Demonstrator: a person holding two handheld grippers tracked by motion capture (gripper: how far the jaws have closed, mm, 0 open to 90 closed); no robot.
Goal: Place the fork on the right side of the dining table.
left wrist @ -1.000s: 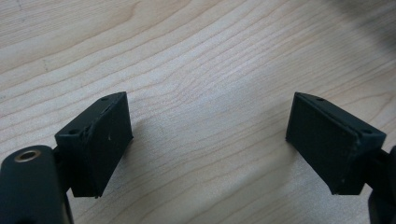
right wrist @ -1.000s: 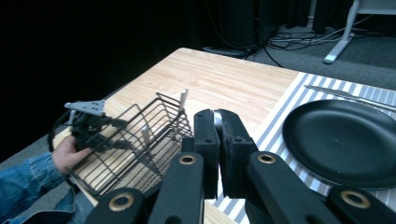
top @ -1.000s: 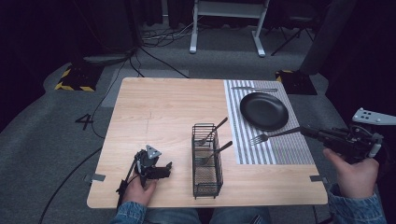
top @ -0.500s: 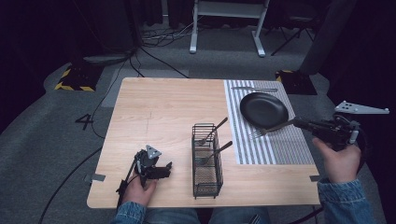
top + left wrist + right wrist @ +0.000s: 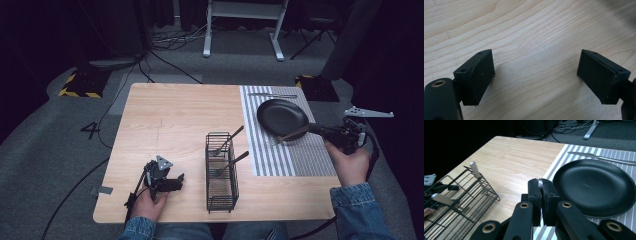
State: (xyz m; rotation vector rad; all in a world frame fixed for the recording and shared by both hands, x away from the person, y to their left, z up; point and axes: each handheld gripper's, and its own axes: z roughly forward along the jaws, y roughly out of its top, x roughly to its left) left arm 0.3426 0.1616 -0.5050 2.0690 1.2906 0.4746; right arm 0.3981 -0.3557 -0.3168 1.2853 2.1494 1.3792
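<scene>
High view: the right tool (image 5: pixel 320 131) is pinching a fork (image 5: pixel 290 136) by its handle, holding it over the 5 o'clock rim of the black plate (image 5: pixel 281 117) on the striped mat (image 5: pixel 300 155). Left tool (image 5: pixel 176 180), spread and holding nothing, is resting on the bench (image 5: pixel 175 115) at 9 o'clock of the wire basket (image 5: pixel 221 172).

The left hand (image 5: pixel 148 202) rests low at the near left, its denim-sleeved forearm coming in from the near edge. It holds the black two-jaw left gripper (image 5: pixel 535 76), whose jaws stand wide apart with nothing between them. The right hand (image 5: pixel 348 162), also denim-sleeved, is raised at the far right and holds the black two-jaw right gripper (image 5: pixel 541 185) pointing left, jaws pressed together on a thin strip of metal.
</scene>
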